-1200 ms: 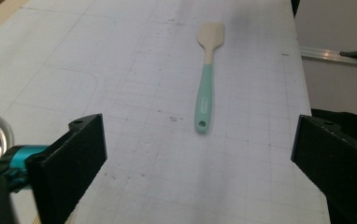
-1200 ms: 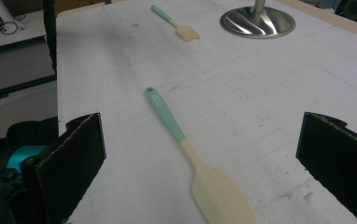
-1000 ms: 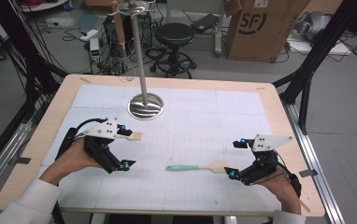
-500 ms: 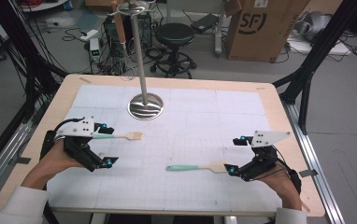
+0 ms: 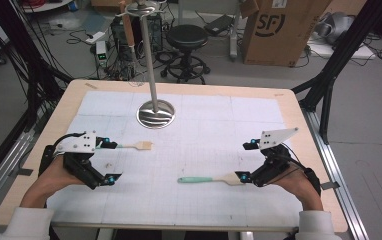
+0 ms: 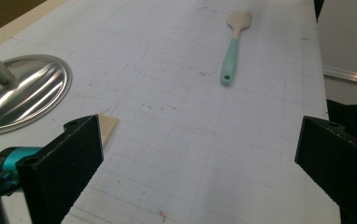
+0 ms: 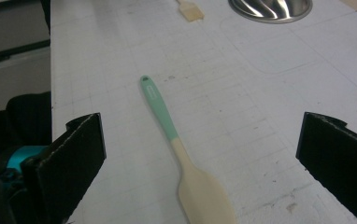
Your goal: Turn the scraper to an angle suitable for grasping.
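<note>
In the high view, both hand-held grippers rested on the worktop [image 5: 189,95]: the left hand-held gripper [image 5: 110,161] beside a brush [image 5: 138,145], the right hand-held gripper [image 5: 245,161] at the spatula [image 5: 210,179].

The left gripper view showed jaws wide apart; the brush's [image 6: 106,127] handle was hidden.

The right gripper view showed jaws spread around the spatula's [image 7: 181,156] blade, its tip cut off. Closing on it seemed next.

Beyond my bench [image 5: 189,87]: grey floor [image 5: 359,100], black stool [image 5: 189,37], cardboard box [image 5: 279,30], tangled cables [image 5: 74,25], black frame struts [image 5: 339,60].
</note>
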The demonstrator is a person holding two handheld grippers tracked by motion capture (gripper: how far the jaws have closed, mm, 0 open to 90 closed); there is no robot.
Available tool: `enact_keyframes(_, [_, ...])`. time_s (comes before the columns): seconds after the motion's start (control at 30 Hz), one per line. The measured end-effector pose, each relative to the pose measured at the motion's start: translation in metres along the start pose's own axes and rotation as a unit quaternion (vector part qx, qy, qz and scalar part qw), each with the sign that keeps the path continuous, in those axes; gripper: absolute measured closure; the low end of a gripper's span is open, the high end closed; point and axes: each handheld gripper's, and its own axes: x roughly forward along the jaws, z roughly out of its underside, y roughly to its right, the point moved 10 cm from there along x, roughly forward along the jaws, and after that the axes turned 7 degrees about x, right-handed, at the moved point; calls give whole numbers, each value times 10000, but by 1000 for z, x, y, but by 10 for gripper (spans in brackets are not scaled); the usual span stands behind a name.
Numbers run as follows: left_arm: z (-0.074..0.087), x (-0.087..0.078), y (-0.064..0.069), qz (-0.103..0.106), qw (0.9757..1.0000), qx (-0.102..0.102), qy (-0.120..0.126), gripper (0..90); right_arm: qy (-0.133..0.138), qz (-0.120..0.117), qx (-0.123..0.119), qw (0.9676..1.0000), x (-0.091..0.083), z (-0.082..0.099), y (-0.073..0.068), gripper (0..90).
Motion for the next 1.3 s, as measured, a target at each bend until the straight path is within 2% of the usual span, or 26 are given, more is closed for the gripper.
enact_keyframes(0.07, [2,-1,0,-9,10000,-39,-59,16,-114,5,-60,9999,2,-2,-1,2])
enact_keyframes(0.17, [0,-6,-1,-53,10000,-20,46,17,-219,50,-236,9995,6,-5,-1,2])
enact_keyframes(0.27, [1,-10,-4,-137,9998,-86,106,17,-404,-33,-333,9986,12,-6,-3,2])
enact_keyframes(0.47, [5,-13,-2,-151,9998,-52,76,17,-801,-27,-380,9961,27,-7,1,2])
enact_keyframes(0.8, [9,-16,-2,-188,9997,-118,101,17,-1220,-162,-547,9909,50,-9,-5,2])
enact_keyframes(1.0, [5,-17,-2,-187,9996,-90,174,17,-1665,-143,-622,9840,63,2,-4,2])
enact_keyframes(1.13, [5,-16,-3,-208,9996,-116,167,17,-1832,-182,-720,9803,72,6,-7,2])
enact_keyframes(1.3, [5,-17,-4,-254,9995,-114,164,17,-2053,-150,-696,9761,80,12,-7,2])
